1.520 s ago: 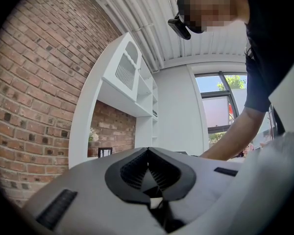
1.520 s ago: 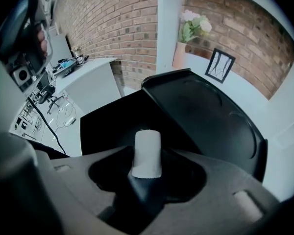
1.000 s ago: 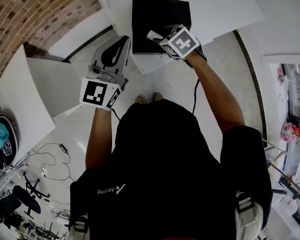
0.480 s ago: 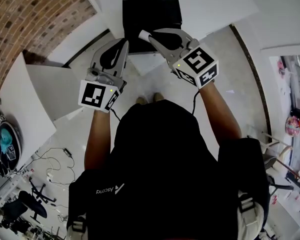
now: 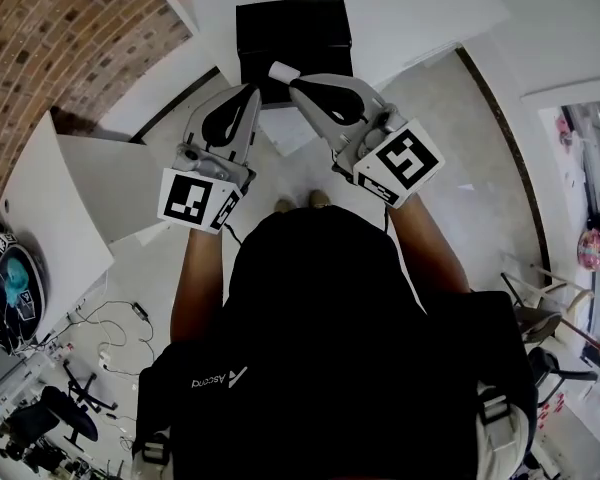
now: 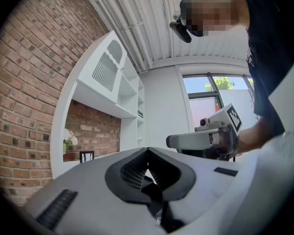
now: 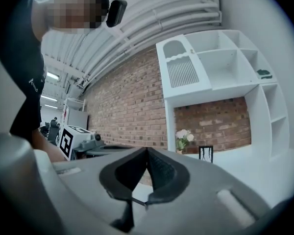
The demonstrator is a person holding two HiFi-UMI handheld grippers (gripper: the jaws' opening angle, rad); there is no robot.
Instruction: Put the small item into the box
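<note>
We note left gripper (image 5: 251,92) and right gripper (image 5: 284,73), fingers together, empty, side by side before black box (image 5: 292,28) on white tabletop (image 5: 420,13); brick wall (image 5: 50,38) at left.

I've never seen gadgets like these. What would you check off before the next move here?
1. Right hand-held gripper empty: ok, jaws closing fully together with nothing between them.
2. Left hand-held gripper empty: ok, jaws together, nothing between them.
3. Box in place: ok, it sits on the white table just ahead of both grippers.
4. Small item inside the box: cannot tell, the box shows only black from above.
5. Grippers clear of each other: ok, a gap shows between their tips in the head view.
</note>
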